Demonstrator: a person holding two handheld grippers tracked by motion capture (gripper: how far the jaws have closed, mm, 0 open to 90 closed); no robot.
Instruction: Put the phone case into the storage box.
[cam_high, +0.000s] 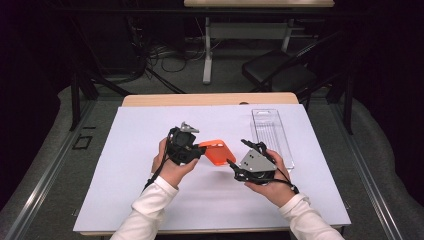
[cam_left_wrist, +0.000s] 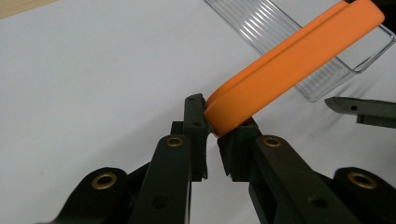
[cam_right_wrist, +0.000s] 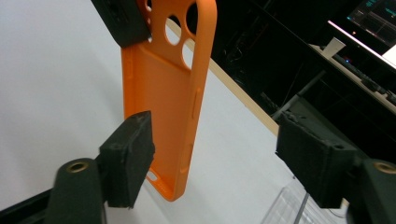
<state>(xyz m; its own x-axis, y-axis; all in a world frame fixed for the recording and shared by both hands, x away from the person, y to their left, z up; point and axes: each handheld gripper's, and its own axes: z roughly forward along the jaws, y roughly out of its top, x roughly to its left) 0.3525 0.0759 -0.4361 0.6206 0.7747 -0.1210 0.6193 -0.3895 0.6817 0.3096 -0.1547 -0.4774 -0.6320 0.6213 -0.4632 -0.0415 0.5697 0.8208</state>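
The left gripper (cam_left_wrist: 211, 128) pinches just a corner of the orange phone case (cam_high: 218, 151) — it could slip, since the right gripper (cam_right_wrist: 212, 163) is open.

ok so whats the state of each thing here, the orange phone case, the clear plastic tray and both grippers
orange silicone phone case: lifted off the white table cover, pinched at one end by the left gripper
clear ribbed plastic tray: lying flat on the cover, empty
left gripper: shut on the case edge
right gripper: open, jaws either side of the case's free end, not pressing it
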